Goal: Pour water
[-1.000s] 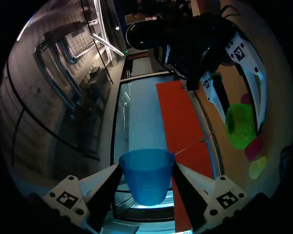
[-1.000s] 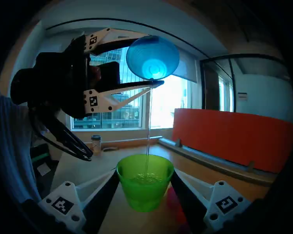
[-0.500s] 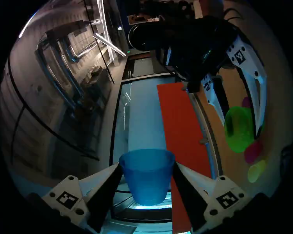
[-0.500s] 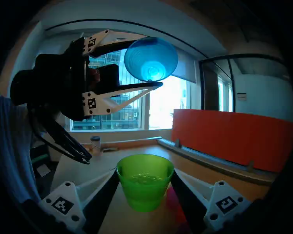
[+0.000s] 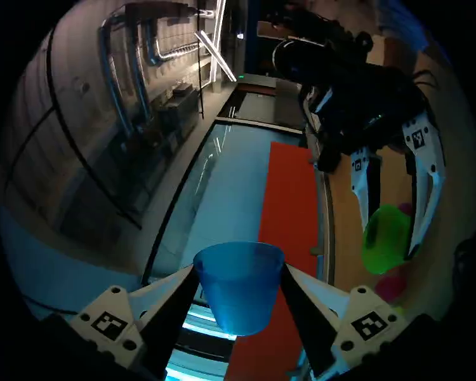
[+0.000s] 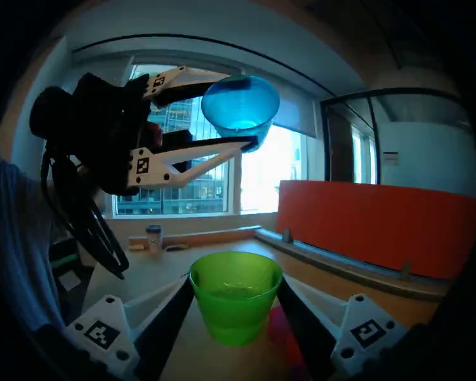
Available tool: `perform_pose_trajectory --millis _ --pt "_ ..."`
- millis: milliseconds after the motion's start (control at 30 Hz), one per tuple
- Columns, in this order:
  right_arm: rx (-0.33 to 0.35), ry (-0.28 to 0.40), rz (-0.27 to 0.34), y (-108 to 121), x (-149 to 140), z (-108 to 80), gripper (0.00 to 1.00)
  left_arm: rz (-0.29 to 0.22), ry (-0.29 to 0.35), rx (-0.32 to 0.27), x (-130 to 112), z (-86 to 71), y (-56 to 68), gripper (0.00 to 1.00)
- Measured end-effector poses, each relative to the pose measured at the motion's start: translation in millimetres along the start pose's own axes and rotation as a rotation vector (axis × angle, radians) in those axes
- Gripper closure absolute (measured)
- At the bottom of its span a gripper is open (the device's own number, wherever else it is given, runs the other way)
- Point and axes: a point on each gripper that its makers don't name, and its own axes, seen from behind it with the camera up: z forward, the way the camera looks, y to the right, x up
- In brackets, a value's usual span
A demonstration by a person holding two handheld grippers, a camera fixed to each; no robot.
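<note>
In the left gripper view my left gripper (image 5: 238, 289) is shut on a translucent blue cup (image 5: 239, 286), held tipped over. Farther off on the right, the right gripper (image 5: 400, 225) holds a green cup (image 5: 384, 238). In the right gripper view my right gripper (image 6: 236, 298) is shut on that green cup (image 6: 235, 295), upright, with water in its bottom. Up and to the left of it, the left gripper (image 6: 238, 114) carries the blue cup (image 6: 240, 105), mouth turned partly sideways. No stream falls between the cups.
An orange partition (image 6: 390, 225) runs along the right of a wooden tabletop (image 6: 174, 267). A small jar (image 6: 153, 236) stands on the window sill at the back. Pink and yellow cups (image 5: 390, 289) lie on the table below the green cup. A sleeve (image 6: 16, 254) fills the left.
The water stream from the blue cup into the green one has stopped. The left gripper has tilted the blue cup back toward upright and lifted slightly. The green cup has held still.
</note>
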Motion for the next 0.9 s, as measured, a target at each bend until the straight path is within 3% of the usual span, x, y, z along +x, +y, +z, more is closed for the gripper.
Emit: perform_pose_trajectory --millis 400,900 --pt "-0.005 0.008 0.001 0 1 -4.0 0.1 -0.325 -0.021 0.027 -19 1.6 -13.2 0.14" --pt "-0.016 0.022 -0.002 1 6 -10.1 0.1 -0.68 -0.026 0.042 -33 -3.1 -23.4 0.14"
